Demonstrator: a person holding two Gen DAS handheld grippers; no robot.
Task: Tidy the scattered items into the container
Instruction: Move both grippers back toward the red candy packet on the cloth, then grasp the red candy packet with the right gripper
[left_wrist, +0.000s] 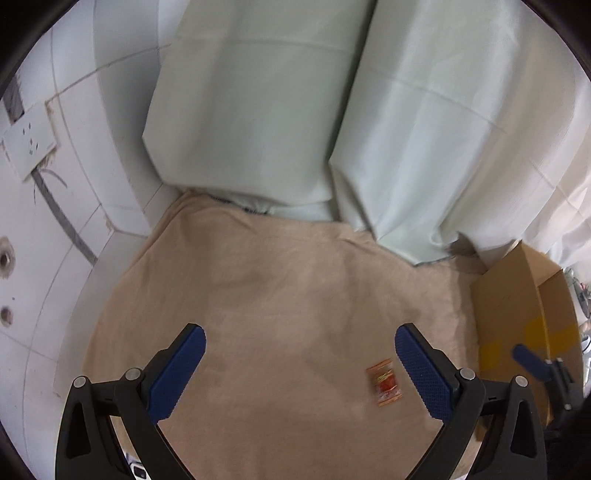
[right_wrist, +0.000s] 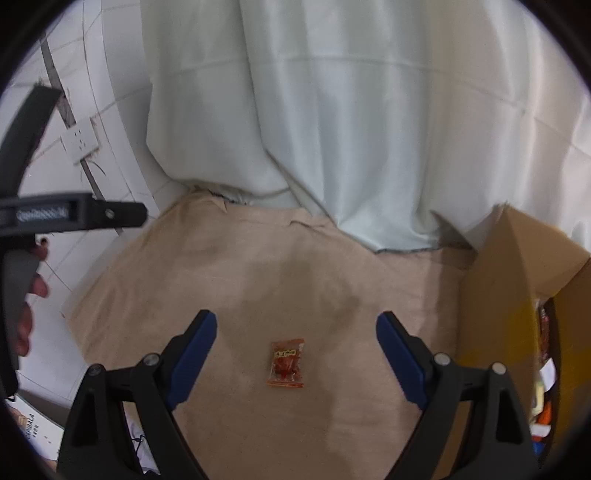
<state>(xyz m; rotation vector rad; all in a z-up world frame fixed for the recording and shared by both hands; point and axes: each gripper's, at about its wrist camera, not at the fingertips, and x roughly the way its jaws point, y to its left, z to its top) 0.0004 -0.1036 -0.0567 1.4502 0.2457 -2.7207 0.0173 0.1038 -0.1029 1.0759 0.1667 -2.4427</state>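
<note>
— Where is the sweet lying?

— One small red and orange sweet packet (right_wrist: 286, 363) lies flat on the tan cloth (right_wrist: 295, 266) that covers the table. In the right wrist view it sits between the two blue fingers (right_wrist: 194, 360) of the right claw (right_wrist: 295, 325), touching neither.

— So that claw holds nothing?

— Nothing. Its jaws stand wide apart, empty, above the cloth.

— And the other one?

— The left claw (left_wrist: 300, 334) is also spread wide and empty. In its own view the same packet (left_wrist: 384, 382) lies just beside the inner face of the right-hand finger (left_wrist: 423, 373), a little blurred, and it cannot be told whether they touch.

— Where is the container?

— A brown cardboard box (right_wrist: 517, 280) stands at the right edge of the cloth, its flap raised. Through its opening a few coloured wrappers (right_wrist: 545, 376) show inside, too blurred to name. From the left wrist the box (left_wrist: 517, 302) shows at the far right.

— Anything behind?

— A pale curtain (right_wrist: 332, 110) hangs down to the back of the cloth, with a white tiled wall (left_wrist: 55, 221) and a socket (left_wrist: 29, 144) to the left. A hand (right_wrist: 29, 295) grips the left claw's handle.
</note>
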